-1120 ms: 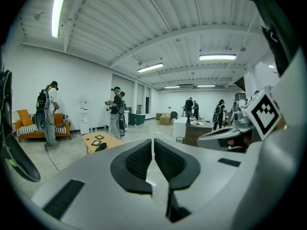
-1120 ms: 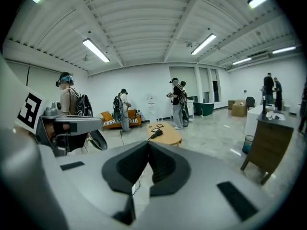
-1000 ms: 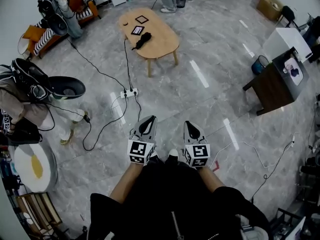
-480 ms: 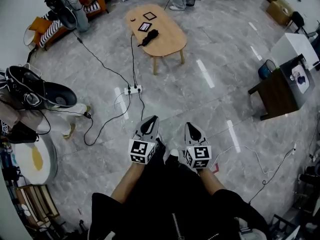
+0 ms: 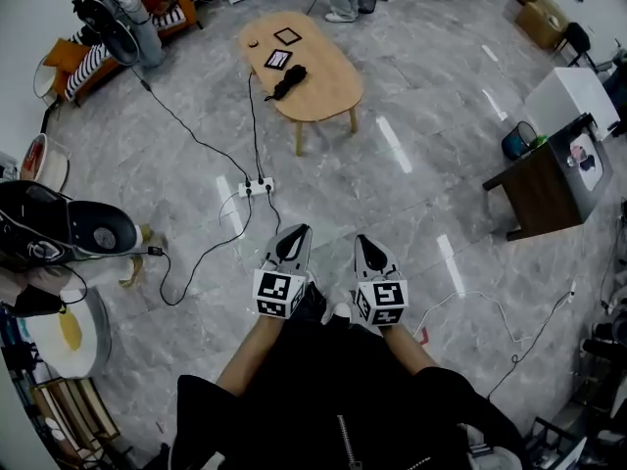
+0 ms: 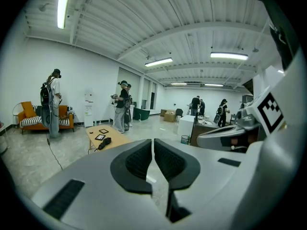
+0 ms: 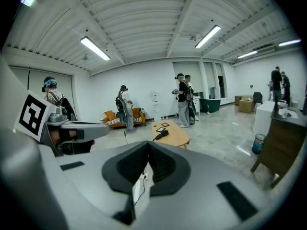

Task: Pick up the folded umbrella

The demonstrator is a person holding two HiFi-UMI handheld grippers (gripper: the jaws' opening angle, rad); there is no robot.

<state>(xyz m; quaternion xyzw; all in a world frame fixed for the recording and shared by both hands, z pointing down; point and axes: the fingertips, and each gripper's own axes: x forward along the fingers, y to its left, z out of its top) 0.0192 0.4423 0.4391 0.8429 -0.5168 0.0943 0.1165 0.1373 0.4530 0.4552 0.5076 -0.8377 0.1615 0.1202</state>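
Black folded umbrella point(image 5: 287, 81) on oval table point(image 5: 328, 76)
Jaws of left gripper point(image 5: 290, 241) and right gripper point(image 5: 371, 248) pressed together, holding nothing.

Head view looked steeply down, both gripper views faced low across the floor point(image 5: 411, 194), all shared the far tabletop point(image 5: 328, 76)

The folded umbrella point(image 5: 287, 80) lies on the table point(image 5: 329, 82) ahead.

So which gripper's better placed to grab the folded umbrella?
Probably left: the left gripper lines up with the folded umbrella; the right gripper sits further aside. Both are far.
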